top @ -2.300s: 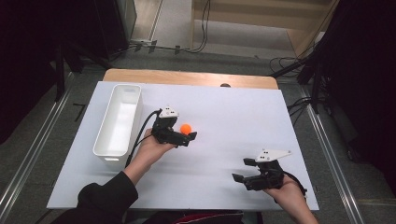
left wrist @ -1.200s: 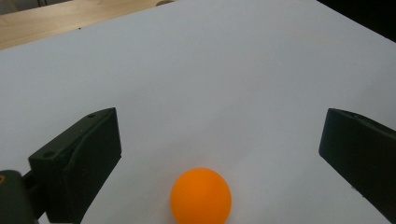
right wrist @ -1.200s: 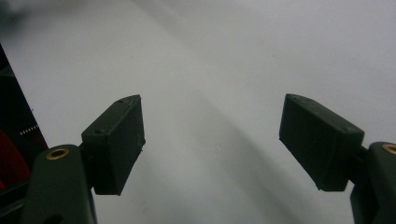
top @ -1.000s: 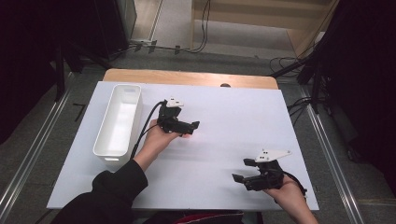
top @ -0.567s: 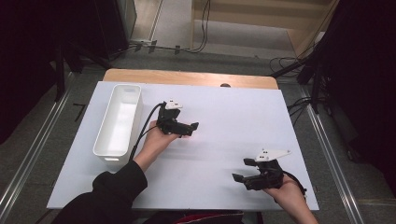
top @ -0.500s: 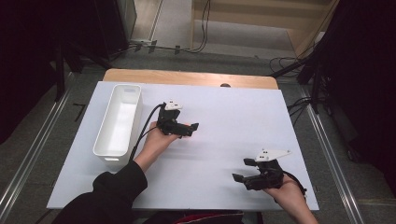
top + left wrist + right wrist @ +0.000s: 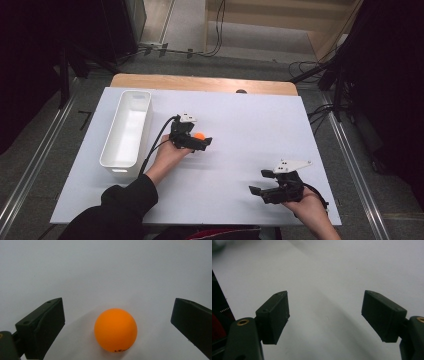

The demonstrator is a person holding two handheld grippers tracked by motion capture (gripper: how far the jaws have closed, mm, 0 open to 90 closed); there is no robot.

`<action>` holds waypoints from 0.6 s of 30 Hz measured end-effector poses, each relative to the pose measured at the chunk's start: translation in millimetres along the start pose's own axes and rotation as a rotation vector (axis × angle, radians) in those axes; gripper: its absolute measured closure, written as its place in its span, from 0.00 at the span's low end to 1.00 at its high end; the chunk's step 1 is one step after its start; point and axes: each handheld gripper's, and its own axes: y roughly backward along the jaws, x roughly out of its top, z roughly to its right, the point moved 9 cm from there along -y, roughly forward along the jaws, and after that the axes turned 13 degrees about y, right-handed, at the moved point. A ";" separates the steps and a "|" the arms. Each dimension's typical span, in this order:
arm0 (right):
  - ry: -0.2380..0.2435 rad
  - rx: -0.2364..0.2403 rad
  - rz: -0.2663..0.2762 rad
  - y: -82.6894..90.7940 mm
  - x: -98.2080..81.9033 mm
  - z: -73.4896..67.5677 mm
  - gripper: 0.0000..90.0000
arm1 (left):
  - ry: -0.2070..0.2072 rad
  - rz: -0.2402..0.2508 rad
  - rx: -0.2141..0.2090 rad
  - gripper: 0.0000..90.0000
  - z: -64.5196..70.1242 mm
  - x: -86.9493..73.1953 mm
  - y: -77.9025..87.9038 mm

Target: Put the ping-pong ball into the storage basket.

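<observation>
**Left gripper view: ball between wide jaws, not yet gripped**

Left gripper view puts the orange ball [image 7: 115,330] on the white bench [image 7: 105,270], sitting between your left gripper's [image 7: 117,325] jaws with clear space on both sides. The jaws stand wide apart and touch nothing. You appear to be at the grasp step: the ball is framed but not held.

The next move, as I judge it, calls for a slow, centred close. The ball sits a little nearer the jaw at the left of this view, so square up first, or that jaw may touch early and roll the ball away.

High view adds what the close-up cannot: your left gripper [image 7: 192,140] is near the middle of the bench, with the ball [image 7: 199,135] just beside its body, and the white bin [image 7: 126,131] lies to its left, a likely place for the ball.

Your right gripper [image 7: 272,184] rests near the bench's front right, well apart from the ball. Right gripper view shows its jaws spread wide and empty over bare bench [image 7: 352,270].
</observation>
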 end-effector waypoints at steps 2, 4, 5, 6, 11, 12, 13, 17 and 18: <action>0.000 0.001 0.000 -0.1 -0.1 -0.1 0.23 | -0.008 -0.009 0.008 0.00 -1.5 -2.3 -1.4; 0.000 0.000 0.000 -0.2 0.0 0.0 0.23 | -0.013 -0.020 0.014 0.00 -3.2 -4.7 -2.7; 0.000 0.000 0.000 -0.2 0.0 0.0 0.23 | -0.011 -0.029 0.016 0.00 -3.3 -6.2 -3.6; 0.001 0.000 0.000 -0.2 -0.1 0.0 0.23 | -0.013 -0.040 0.019 0.00 -3.9 -7.8 -4.0; 0.002 0.000 -0.002 -0.3 -0.4 0.0 0.23 | -0.036 -0.067 0.045 0.00 -6.5 -14.0 -8.5; 0.001 0.000 -0.004 -0.3 -0.6 0.1 0.23 | -0.038 -0.075 0.049 0.00 -6.9 -15.4 -9.4; 0.000 -0.002 -0.005 -0.4 -0.7 0.2 0.23 | -0.037 -0.080 0.051 0.00 -7.1 -16.7 -10.5; 0.001 -0.003 -0.006 -0.4 -0.9 0.3 0.23 | -0.075 -0.090 0.074 0.00 -8.5 -20.4 -12.8; -0.002 -0.001 -0.007 -0.2 -1.0 -0.1 0.23 | -0.082 -0.095 0.084 0.00 -8.2 -21.0 -12.9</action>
